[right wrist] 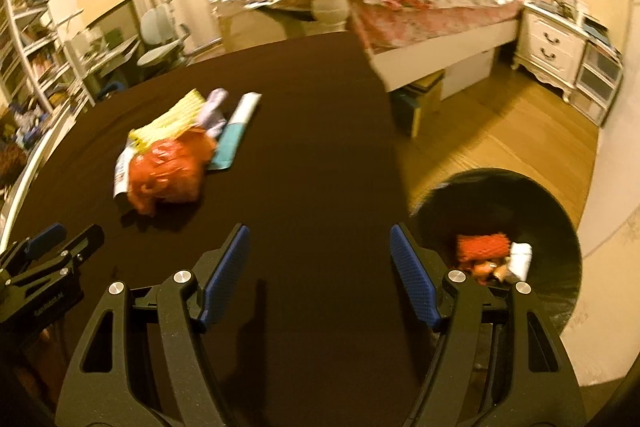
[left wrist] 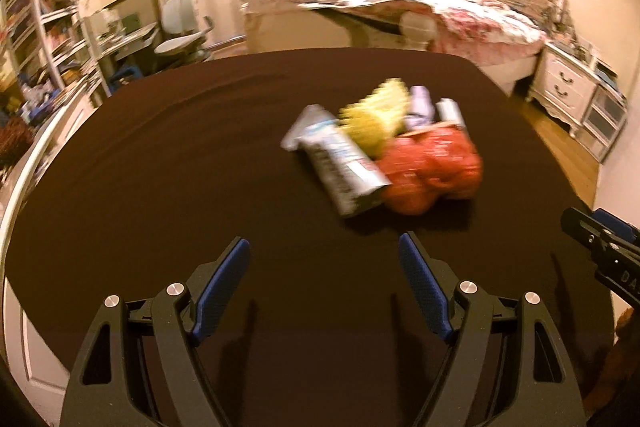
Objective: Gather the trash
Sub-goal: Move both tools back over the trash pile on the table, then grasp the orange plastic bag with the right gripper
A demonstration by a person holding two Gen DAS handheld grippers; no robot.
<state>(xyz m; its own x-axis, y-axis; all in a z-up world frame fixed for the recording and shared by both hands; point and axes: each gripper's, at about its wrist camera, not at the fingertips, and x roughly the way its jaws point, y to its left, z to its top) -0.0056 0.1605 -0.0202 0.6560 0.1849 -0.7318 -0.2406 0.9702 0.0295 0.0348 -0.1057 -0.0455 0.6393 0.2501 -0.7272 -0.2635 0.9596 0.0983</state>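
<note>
On the dark brown cloth-covered table [left wrist: 200,167], the left gripper [left wrist: 324,247] hangs above bare cloth with its blue-padded jaws spread wide and nothing between them. Ahead of it and slightly to its right lies the heap of trash, blurred in the left wrist view: a long silver-and-white foil wrapper [left wrist: 340,163], a crumpled yellow striped wrapper [left wrist: 374,119], a pale lilac scrap [left wrist: 418,107] and, nearest the right side, a crumpled red-orange plastic bag [left wrist: 432,171]. The foil wrapper's long axis runs diagonally, its near end towards the left gripper.

Further right, a flat teal-and-white packet [right wrist: 236,135] lies beside the heap, its length pointing away up the table. The right gripper [right wrist: 320,247] is likewise open and empty over the cloth; from it the heap sits ahead and well to the left. Just beyond its right finger, off the table edge and lower, stands a round black bin [right wrist: 552,211] already holding a few scraps.

By this layout the left gripper is the nearer to the heap, and the right the nearer to the bin.
</note>
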